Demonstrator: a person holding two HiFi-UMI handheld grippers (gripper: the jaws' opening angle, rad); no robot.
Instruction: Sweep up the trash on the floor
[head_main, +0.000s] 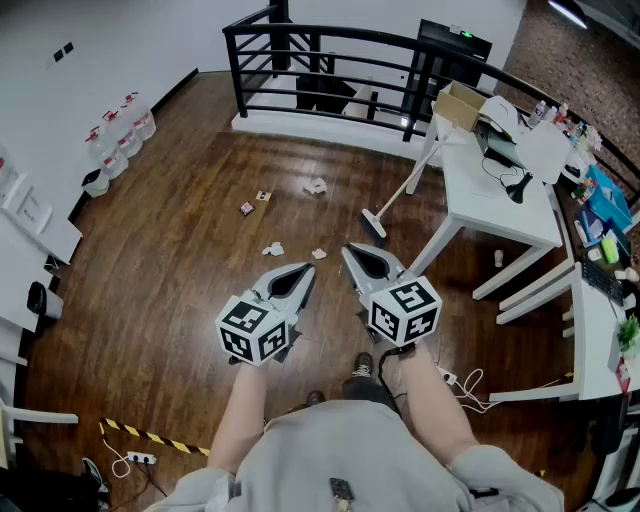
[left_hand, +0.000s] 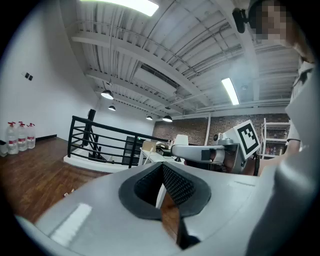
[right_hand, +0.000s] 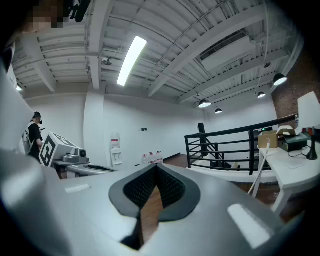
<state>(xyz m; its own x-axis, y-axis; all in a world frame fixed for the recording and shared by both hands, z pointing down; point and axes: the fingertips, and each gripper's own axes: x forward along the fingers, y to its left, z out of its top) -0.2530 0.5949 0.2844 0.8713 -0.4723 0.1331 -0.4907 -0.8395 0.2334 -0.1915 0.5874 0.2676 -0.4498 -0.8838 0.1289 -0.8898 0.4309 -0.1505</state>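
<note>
You wear a grey short-sleeved top (head_main: 350, 450) and dark shoes (head_main: 363, 366). Your left gripper (head_main: 307, 269) and right gripper (head_main: 347, 251): grey shells, black ribbed jaws, each with a black-and-white marker cube (head_main: 258, 330).

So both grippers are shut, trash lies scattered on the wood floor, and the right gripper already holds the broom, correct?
No. The right gripper is shut on nothing; the broom leans untouched against the white table, as the head view shows. The left gripper is shut too, and the trash does lie scattered on the wood floor.
</note>
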